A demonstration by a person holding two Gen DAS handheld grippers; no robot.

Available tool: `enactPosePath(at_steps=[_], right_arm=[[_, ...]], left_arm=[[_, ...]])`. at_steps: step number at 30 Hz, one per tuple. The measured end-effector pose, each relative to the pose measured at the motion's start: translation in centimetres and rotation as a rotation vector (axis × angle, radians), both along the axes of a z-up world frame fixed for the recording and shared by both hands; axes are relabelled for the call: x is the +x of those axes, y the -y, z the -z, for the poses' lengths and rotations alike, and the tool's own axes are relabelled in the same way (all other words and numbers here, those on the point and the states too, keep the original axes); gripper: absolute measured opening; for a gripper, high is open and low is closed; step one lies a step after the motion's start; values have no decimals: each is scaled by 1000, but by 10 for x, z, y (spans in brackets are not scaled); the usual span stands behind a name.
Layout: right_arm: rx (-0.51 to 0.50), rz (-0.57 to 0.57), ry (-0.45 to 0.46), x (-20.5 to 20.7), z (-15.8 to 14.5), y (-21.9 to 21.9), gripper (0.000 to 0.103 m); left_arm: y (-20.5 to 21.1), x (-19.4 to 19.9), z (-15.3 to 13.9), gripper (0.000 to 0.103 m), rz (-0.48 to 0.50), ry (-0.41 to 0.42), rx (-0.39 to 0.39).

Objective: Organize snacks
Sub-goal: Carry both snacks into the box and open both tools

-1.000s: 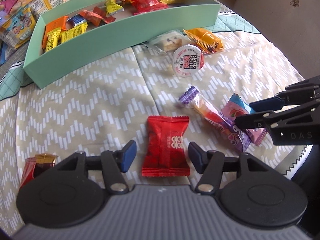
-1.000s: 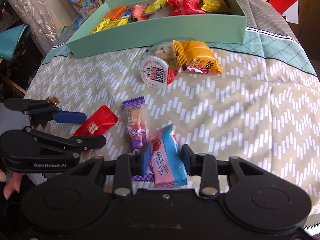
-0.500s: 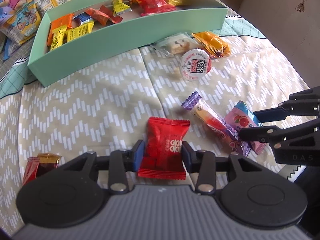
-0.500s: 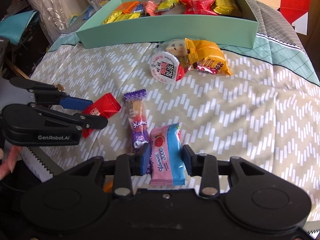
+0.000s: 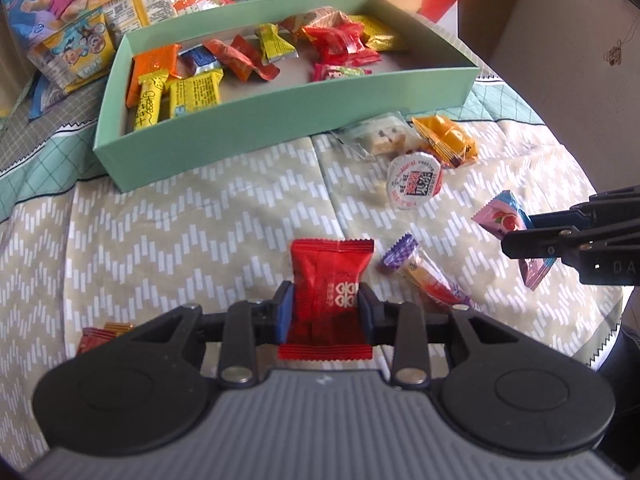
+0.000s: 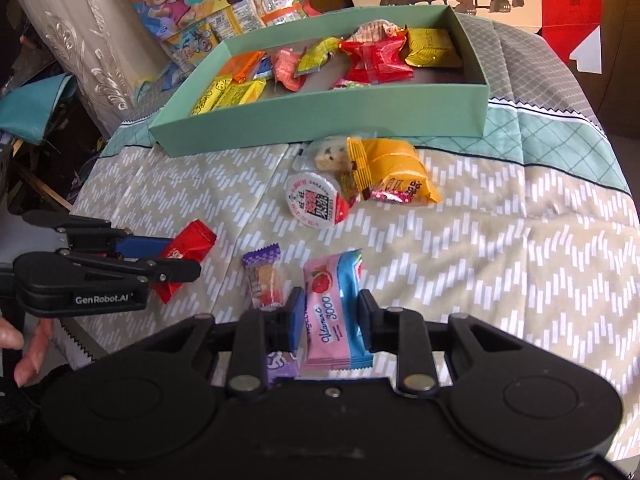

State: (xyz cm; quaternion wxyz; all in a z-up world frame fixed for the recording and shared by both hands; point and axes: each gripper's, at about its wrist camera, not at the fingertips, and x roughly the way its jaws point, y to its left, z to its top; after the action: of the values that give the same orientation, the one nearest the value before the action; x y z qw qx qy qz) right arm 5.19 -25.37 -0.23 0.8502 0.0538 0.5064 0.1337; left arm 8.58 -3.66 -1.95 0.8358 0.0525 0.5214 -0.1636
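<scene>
The lower end of the purple-ended clear candy wrapper (image 6: pixel 264 284) is hidden behind the black right gripper's body, a small red-and-gold foil packet (image 5: pixel 102 334) sits half-hidden behind the left gripper's body, and the cartoon-printed snack bags (image 5: pixel 60 20) are cut by the frame edge.

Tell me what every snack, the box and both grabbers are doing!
left gripper: jaws closing, pads on red candy.
right gripper: jaws closing, pads on pink-and-blue packet.
green box: open, partly filled.
purple-ended candy: lying loose.
jelly cup: sealed, tipped.
orange packet: lying loose.
</scene>
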Motion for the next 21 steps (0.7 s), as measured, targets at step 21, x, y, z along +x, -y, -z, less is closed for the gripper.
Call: enactPosePath(at_steps=[21], right_arm=[[82,192,127,170,-37,55,27]], left_arm=[[16,158,-45,32,-145,126,-71]])
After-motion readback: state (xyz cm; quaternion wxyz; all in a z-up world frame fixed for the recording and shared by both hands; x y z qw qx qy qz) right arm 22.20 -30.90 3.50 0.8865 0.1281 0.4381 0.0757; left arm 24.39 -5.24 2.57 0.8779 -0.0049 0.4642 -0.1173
